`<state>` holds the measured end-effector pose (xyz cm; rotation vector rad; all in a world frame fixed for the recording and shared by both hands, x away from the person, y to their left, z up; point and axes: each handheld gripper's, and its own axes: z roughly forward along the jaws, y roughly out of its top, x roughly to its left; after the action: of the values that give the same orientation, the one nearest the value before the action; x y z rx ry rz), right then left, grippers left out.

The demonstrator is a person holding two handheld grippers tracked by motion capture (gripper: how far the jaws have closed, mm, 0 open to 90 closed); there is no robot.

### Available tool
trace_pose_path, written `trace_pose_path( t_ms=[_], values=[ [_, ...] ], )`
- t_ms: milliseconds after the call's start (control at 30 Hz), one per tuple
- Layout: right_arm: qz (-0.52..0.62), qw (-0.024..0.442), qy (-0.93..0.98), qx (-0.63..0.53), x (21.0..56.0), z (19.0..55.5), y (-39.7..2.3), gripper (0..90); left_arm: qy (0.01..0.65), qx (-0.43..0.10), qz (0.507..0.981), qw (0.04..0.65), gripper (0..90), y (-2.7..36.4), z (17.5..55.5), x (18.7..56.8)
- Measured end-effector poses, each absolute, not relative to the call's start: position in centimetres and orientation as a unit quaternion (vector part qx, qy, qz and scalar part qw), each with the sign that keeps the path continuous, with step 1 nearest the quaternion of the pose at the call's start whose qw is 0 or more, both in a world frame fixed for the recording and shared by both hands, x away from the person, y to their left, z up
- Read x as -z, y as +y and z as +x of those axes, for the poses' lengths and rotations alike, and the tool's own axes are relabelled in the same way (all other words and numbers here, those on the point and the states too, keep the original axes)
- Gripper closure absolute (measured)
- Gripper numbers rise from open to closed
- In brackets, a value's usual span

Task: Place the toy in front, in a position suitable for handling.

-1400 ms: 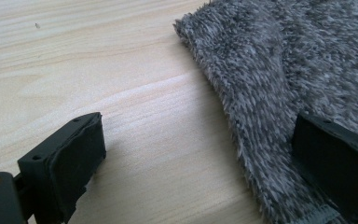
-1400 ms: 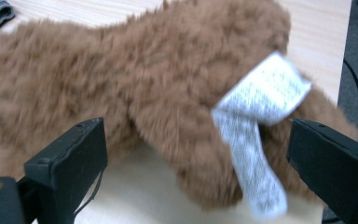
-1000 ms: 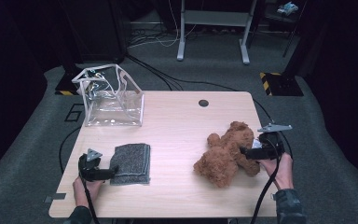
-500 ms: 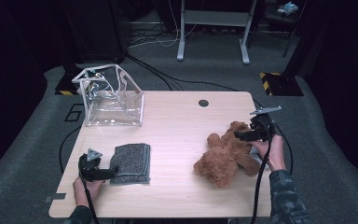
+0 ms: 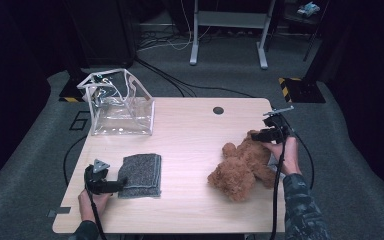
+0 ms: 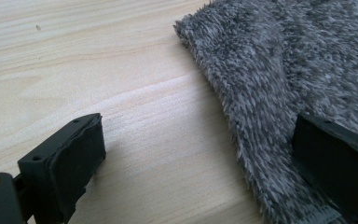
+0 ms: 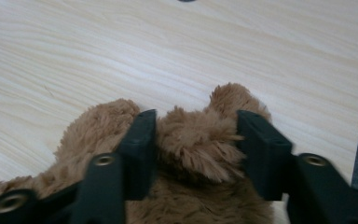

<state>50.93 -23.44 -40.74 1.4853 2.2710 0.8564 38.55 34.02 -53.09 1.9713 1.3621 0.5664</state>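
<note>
My right claw [image 5: 261, 135]: jaws half closed, having just been drawing in, with a tuft of the brown teddy bear [image 5: 242, 166] between them; in the right gripper view both pads [image 7: 140, 140] press into the fur at the bear's upper end. My right hand [image 5: 286, 154] sits at the table's right edge. Bear: lying flat on the right half of the wooden table [image 5: 195, 130], near that edge. My left claw [image 5: 114, 186]: jaws wide apart, low over the front left of the table; in the left gripper view one jaw rests on the grey fuzzy cloth [image 6: 298, 84], the other stands over bare wood, nothing gripped. Cloth: folded, flat, just beside that claw. Clear plastic bag [image 5: 120, 105]: upright at the table's far left corner, well apart from both claws.
</note>
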Motion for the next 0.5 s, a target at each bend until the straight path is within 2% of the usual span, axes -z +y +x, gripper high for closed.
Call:
trace_pose_path(
  t_ms=[33, 67, 233, 500],
  values=[
    [0.514, 0.151, 0.79, -0.298, 41.1, 50.8, -23.3, 64.7, 0.521, -0.217, 0.755, 0.333, 3.5, 34.0, 38.6, 53.1],
    [0.514, 0.151, 0.79, -0.298, 41.1, 50.8, -23.3, 64.7, 0.521, -0.217, 0.755, 0.334, 3.5, 34.0, 38.5, 53.1],
    [0.512, 0.167, 0.788, -0.297, 41.0, 50.3, -23.0, 78.5, 0.522, -0.217, 0.755, 0.334, 3.5, 34.0, 38.5, 53.1],
    [0.516, 0.182, 0.776, -0.313, 39.5, 49.3, -22.3, 82.9, 0.522, -0.223, 0.752, 0.337, 3.6, 34.0, 38.5, 53.2]
  ],
)
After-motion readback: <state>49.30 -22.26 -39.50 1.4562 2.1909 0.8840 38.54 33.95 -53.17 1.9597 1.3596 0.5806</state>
